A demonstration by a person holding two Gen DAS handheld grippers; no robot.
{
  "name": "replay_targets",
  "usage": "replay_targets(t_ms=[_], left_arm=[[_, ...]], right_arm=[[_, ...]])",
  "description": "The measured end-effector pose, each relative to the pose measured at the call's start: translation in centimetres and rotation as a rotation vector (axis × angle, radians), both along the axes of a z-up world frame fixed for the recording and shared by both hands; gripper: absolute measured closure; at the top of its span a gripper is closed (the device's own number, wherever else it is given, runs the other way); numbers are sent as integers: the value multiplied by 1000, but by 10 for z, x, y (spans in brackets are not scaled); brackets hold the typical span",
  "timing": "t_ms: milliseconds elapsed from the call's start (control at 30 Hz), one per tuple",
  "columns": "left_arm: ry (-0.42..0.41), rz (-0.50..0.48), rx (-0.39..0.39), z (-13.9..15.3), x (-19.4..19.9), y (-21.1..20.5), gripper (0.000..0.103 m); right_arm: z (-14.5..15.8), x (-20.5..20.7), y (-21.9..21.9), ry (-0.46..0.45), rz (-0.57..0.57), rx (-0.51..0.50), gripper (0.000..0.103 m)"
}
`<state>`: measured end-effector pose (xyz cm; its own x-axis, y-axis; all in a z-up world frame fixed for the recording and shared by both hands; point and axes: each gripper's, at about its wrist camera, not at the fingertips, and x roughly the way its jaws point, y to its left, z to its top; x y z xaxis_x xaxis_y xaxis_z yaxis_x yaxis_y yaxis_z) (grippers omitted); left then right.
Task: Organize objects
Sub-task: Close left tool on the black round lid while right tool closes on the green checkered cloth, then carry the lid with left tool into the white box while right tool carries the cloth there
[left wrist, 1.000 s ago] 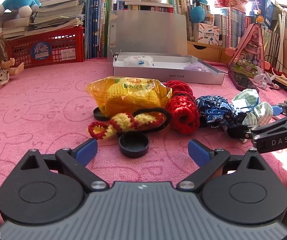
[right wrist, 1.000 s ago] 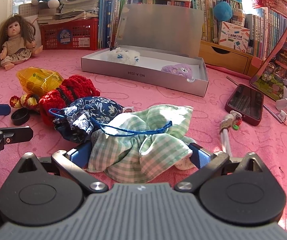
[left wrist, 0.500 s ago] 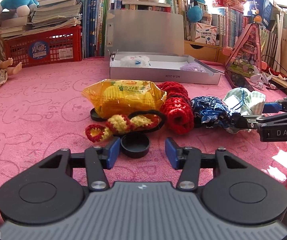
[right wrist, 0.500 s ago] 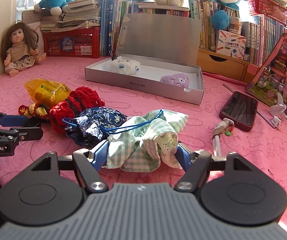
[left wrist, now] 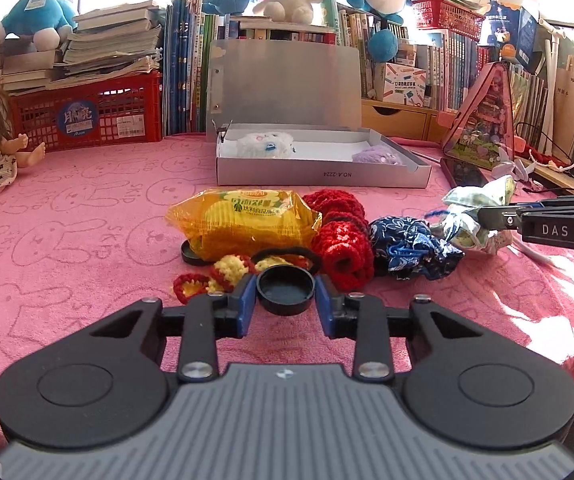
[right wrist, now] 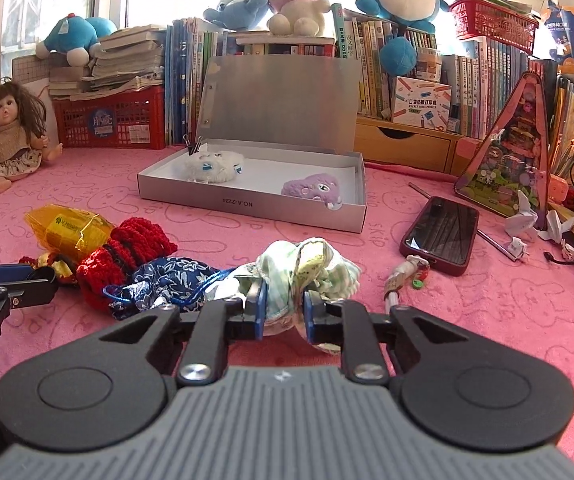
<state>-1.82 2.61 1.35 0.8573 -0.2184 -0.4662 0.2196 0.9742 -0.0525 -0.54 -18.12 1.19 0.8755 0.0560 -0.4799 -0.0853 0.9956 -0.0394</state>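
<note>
Left gripper (left wrist: 285, 295) jaws clamp black cap (left wrist: 285, 290); right gripper (right wrist: 284, 312) jaws pinch checked pouch (right wrist: 307, 270).

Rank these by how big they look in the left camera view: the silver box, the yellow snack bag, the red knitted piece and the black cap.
1. silver box, with lid
2. yellow snack bag
3. red knitted piece
4. black cap, shut in the left gripper

The cap sits nearest the camera, so it looks bigger than it is.
</note>
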Motion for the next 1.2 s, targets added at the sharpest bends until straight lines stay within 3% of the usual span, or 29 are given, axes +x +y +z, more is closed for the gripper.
replay_targets(t_ms=[500,933,1200], left_arm=[[-44,-19,-39,33,10,3,65],[-62,-36,-74,58,53,2,65],[-92,-61,-75,80,100,-3,65]], right_arm=[[21,5,-14,-56,-32,30,82],[35,31,-20,-66,-22,69,82],[49,75,-31,-43,-11,100,81]])
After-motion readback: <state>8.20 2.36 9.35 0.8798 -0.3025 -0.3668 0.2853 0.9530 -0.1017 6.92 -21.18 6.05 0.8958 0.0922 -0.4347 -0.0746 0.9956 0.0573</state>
